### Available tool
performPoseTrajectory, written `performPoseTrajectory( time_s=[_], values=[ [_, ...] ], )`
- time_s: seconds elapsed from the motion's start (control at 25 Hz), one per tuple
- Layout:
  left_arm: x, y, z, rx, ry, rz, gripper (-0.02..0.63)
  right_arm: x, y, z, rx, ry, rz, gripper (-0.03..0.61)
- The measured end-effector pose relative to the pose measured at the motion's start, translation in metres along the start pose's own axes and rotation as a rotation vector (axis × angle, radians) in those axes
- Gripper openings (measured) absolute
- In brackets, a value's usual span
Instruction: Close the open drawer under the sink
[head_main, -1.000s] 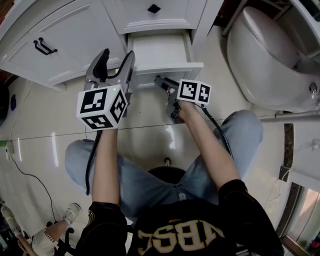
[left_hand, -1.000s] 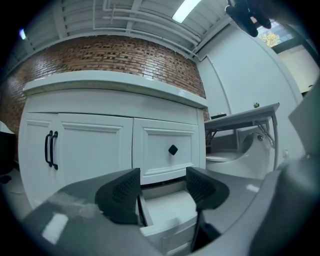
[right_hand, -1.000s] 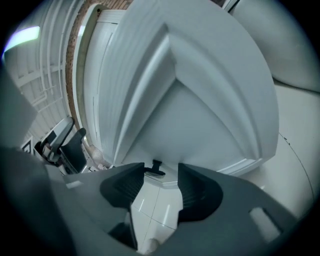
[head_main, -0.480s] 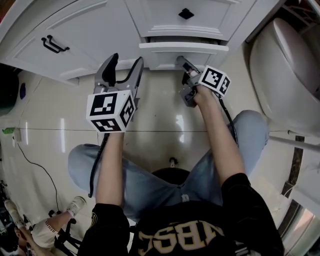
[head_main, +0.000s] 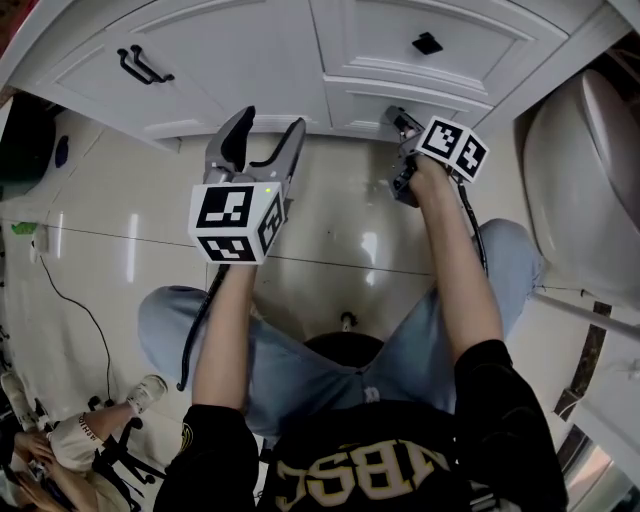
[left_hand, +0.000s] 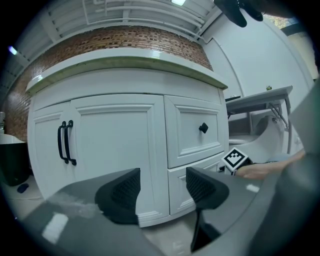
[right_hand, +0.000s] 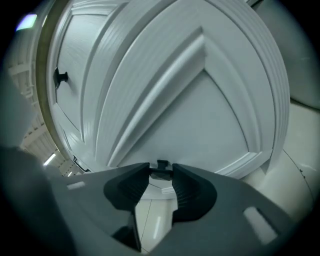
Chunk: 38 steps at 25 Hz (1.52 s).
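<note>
The cabinet (head_main: 250, 60) and its drawer (head_main: 400, 100) are white, with black handles (head_main: 143, 66). The knob (right_hand: 161, 167) between the dark grey jaws of the right gripper (head_main: 397, 115) looks black too, though it sits in shadow. That gripper and the left gripper (head_main: 268, 120) carry cubes of black-and-white squares, above a glossy cream floor (head_main: 120, 210).

Toilet (head_main: 590, 170) cut off, drawer knob (right_hand: 161, 165) half hidden

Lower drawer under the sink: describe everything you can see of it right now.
The lower drawer has a white painted front, wood by its look, with a raised moulded frame. It sits pushed in, about flush with the cabinet, below the upper drawer and just above the tiled floor. The right gripper is shut on its small dark knob.
</note>
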<state>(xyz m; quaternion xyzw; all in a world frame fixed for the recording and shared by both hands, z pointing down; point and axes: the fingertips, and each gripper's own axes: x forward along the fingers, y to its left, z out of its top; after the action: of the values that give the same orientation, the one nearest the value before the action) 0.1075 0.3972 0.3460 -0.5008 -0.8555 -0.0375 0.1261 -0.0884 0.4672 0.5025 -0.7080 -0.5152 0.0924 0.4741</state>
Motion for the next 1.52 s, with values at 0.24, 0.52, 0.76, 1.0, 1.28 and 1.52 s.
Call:
performPoseTrajectory(
  time_s=[0.24, 0.52, 0.76, 1.0, 1.28, 1.52],
  values=[
    [-0.004, -0.02, 0.012, -0.009, -0.028, -0.031, 0.288, -0.014, 0.006, 0.004, -0.074, -0.076, 0.078, 0.144],
    [-0.026, -0.057, 0.034, -0.038, -0.089, -0.071, 0.288, -0.09, 0.031, 0.008, -0.359, -0.103, 0.018, 0.146],
    [-0.07, -0.09, 0.04, 0.016, -0.109, -0.108, 0.288, -0.159, 0.1, -0.006, -0.636, -0.132, 0.029, 0.176],
    [-0.12, -0.09, 0.036, -0.001, -0.131, -0.079, 0.288, -0.235, 0.162, -0.018, -0.784, -0.278, 0.066, 0.248],
    [-0.154, -0.11, 0.04, 0.017, -0.187, -0.119, 0.287, -0.32, 0.194, -0.019, -0.877, -0.509, -0.023, 0.399],
    [-0.172, -0.129, 0.034, 0.051, -0.205, -0.174, 0.282, -0.351, 0.194, -0.036, -0.96, -0.539, -0.111, 0.43]
  ],
)
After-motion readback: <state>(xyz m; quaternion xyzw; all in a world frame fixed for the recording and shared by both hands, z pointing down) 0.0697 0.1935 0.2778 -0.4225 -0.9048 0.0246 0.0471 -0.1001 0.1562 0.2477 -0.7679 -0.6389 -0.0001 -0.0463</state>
